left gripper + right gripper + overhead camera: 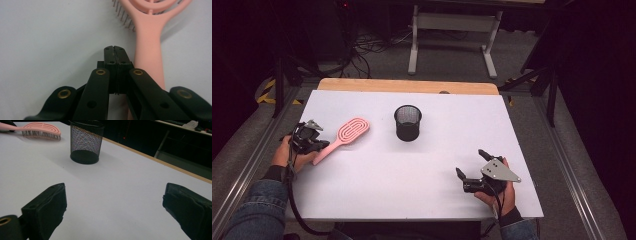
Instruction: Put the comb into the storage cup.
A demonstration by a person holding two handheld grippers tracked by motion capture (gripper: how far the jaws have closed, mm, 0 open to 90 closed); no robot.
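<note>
The pink hairbrush (344, 136) lies on the white surface (422, 165), left of the mesh cup (407, 122). The left gripper (115, 53), fingers pressed together, is set beside its handle, nothing pinched. The right gripper (472, 165) is held spread. Approach is judged in hand; next, opening and straddling the handle is called for.

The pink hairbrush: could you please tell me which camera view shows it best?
The high view: the whole pink hairbrush lies there on the table, head to handle. The left gripper view gives its handle and lower bristles close up; the right gripper view shows its bristled head from the side, far off.
</note>
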